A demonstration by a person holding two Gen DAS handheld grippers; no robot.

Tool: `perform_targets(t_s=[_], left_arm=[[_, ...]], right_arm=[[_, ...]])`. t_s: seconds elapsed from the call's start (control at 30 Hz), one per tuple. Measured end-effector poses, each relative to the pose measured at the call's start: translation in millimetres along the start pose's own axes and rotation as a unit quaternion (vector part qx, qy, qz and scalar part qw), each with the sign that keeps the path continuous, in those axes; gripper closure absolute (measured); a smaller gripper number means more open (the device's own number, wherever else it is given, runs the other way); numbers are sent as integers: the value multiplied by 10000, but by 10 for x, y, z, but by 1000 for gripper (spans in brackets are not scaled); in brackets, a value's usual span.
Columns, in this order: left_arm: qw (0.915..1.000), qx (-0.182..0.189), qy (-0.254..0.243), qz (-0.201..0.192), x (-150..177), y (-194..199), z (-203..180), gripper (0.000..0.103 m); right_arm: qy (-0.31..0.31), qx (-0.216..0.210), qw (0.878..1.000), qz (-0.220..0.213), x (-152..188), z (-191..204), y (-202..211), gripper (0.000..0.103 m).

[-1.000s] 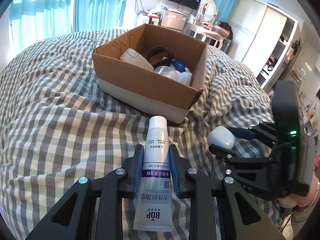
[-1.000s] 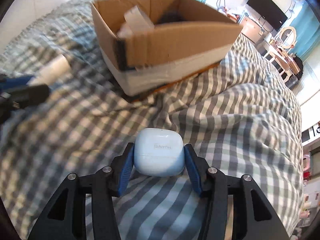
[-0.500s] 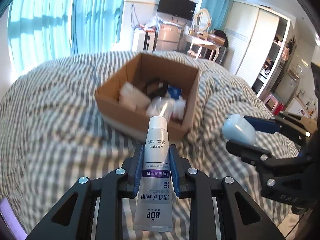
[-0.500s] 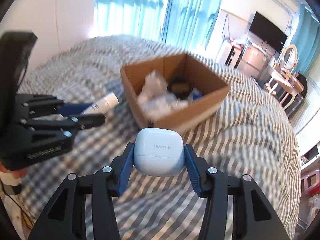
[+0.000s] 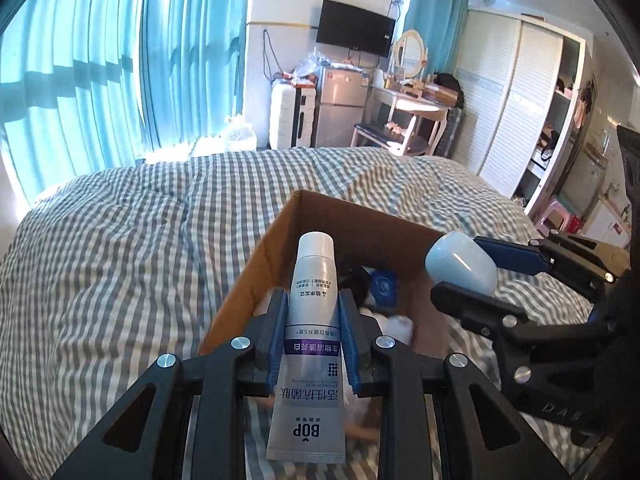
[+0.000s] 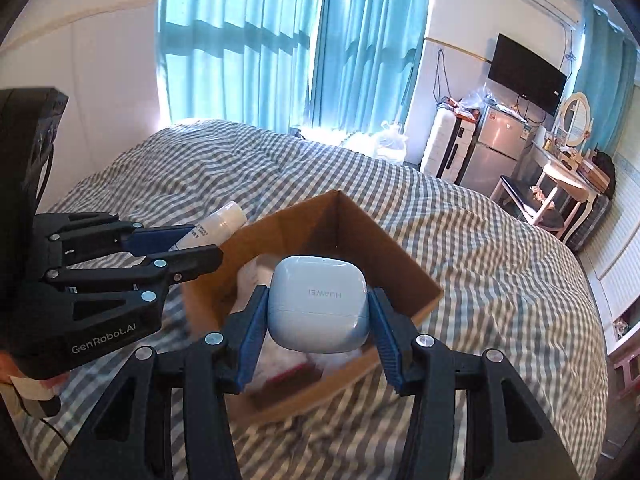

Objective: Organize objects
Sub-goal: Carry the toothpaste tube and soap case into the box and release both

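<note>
Right now both grippers are hanging over the box (image 6: 416,280), each carrying one item. Left gripper (image 5: 313,334) is clamping a tube (image 5: 310,344) across its middle, blue pads (image 5: 278,332) pressing on both sides, cap end pointing forward over the box, crimped end sticking back toward the camera. Right gripper (image 6: 318,326) is squeezing an earbud case (image 6: 318,304) between its pads, jaws only as wide as the case, lid side facing forward. From the left wrist view the case (image 5: 460,266) is sitting over the box's right wall.

Mid-body grips are probably keeping both items from swinging or slipping while carried. Holding both above the open top looks like setup for dropping them in, so I'm judging the step as just before release. Not yet lowered; tube and case are both clear of the contents.

Box is already holding stuff: white wrapped bits, something dark, a blue round thing (image 5: 382,286); too blurred to name. Room left looks tight, so a drop could land on top of things rather than on the bottom.

Box is resting on a bed (image 5: 120,260) with a grey-and-white check cover, soft and rumpled, so the box could be tipping a little. Around it: teal curtains (image 6: 248,40) with daylight coming through, wall TV (image 5: 354,28), small fridge (image 5: 340,106), dressing table with oval mirror (image 5: 410,54), white wardrobe (image 5: 512,100).
</note>
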State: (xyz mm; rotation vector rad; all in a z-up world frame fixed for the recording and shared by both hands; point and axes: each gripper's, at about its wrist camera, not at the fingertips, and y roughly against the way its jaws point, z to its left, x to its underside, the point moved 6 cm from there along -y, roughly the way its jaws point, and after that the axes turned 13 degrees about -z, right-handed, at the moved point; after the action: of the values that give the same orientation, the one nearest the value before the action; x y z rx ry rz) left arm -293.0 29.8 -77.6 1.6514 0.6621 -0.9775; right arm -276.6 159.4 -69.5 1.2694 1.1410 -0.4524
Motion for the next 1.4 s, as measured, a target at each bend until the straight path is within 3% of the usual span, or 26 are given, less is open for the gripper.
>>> perform_targets(t_s=[0.27, 0.43, 0.6, 0.67, 0.7, 0.77, 0.87, 0.97, 1.03, 1.3, 1.4], left_arm=[[9990, 183, -281, 293, -7, -738, 40, 78], [9975, 371, -280, 532, 92, -963, 21, 77], [9969, 271, -382, 637, 183, -1066, 11, 77], [9968, 223, -345, 680, 206, -1075, 28, 77], [9968, 213, -328, 692, 210, -1066, 38, 77], [9970, 236, -219, 707, 194, -1035, 48, 75], [9973, 273, -157, 659, 152, -926, 73, 64], [9982, 180, -136, 557, 80, -773, 106, 39], [9984, 313, -69, 473, 23, -652, 98, 28], [9994, 112, -319, -91, -275, -75, 80, 19], [9981, -129, -402, -437, -450, 146, 76, 15]], right_arm=[[251, -179, 9988, 372, 256, -166, -669, 54], [216, -543, 9978, 297, 345, -170, -725, 54], [320, -658, 9969, 299, 424, -121, -731, 54], [341, -531, 9976, 283, 421, -132, -725, 47], [322, -471, 9981, 212, 414, -146, -696, 34], [234, -443, 9987, 82, 392, -176, -622, 29], [55, -432, 9991, 1, 333, -205, -506, 28], [101, -286, 9995, -96, 295, -200, -356, 27], [93, -206, 9996, -150, 270, -197, -225, 27], [97, 106, 9993, -335, 95, -252, 202, 24], [137, 328, 9983, -452, 45, -271, 356, 22]])
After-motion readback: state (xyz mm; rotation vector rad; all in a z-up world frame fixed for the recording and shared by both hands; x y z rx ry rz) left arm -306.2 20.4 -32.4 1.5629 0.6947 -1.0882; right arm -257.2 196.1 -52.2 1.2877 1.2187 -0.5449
